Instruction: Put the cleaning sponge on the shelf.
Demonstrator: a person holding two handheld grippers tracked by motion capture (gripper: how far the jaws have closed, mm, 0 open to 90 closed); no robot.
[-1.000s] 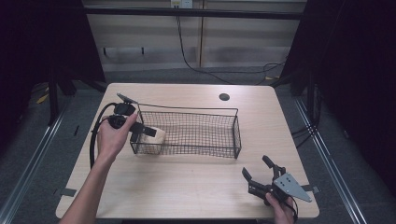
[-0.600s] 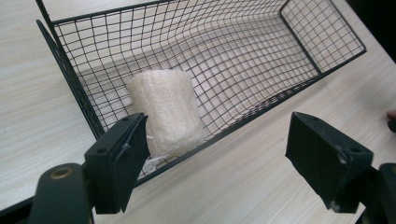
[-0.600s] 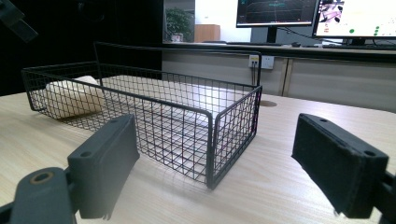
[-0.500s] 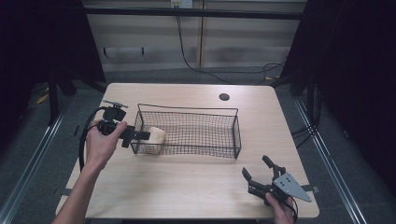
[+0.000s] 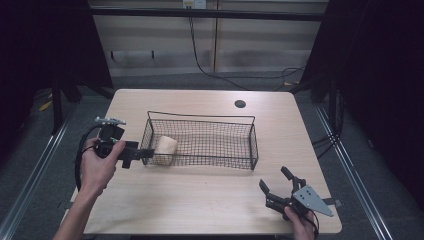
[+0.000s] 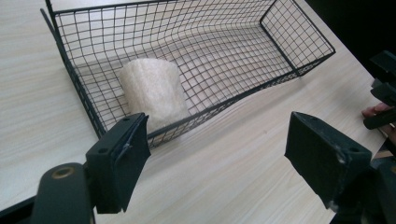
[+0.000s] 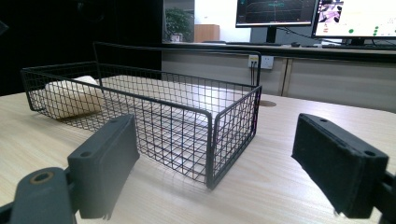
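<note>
The left gripper (image 5: 142, 152) stood wide open just outside the black wire-mesh basket (image 5: 252, 145), holding nothing; the pale, fuzzy cylindrical roll (image 5: 165, 146) lay inside at that end (apparently delivered). The right gripper (image 5: 274, 192), equally wide, rested idle near the table's front corner, well apart.

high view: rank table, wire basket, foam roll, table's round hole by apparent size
1. table
2. wire basket
3. foam roll, lying in the basket's left end
4. round hole, smallest, though it sits farther from the camera, which shrinks it a little
</note>
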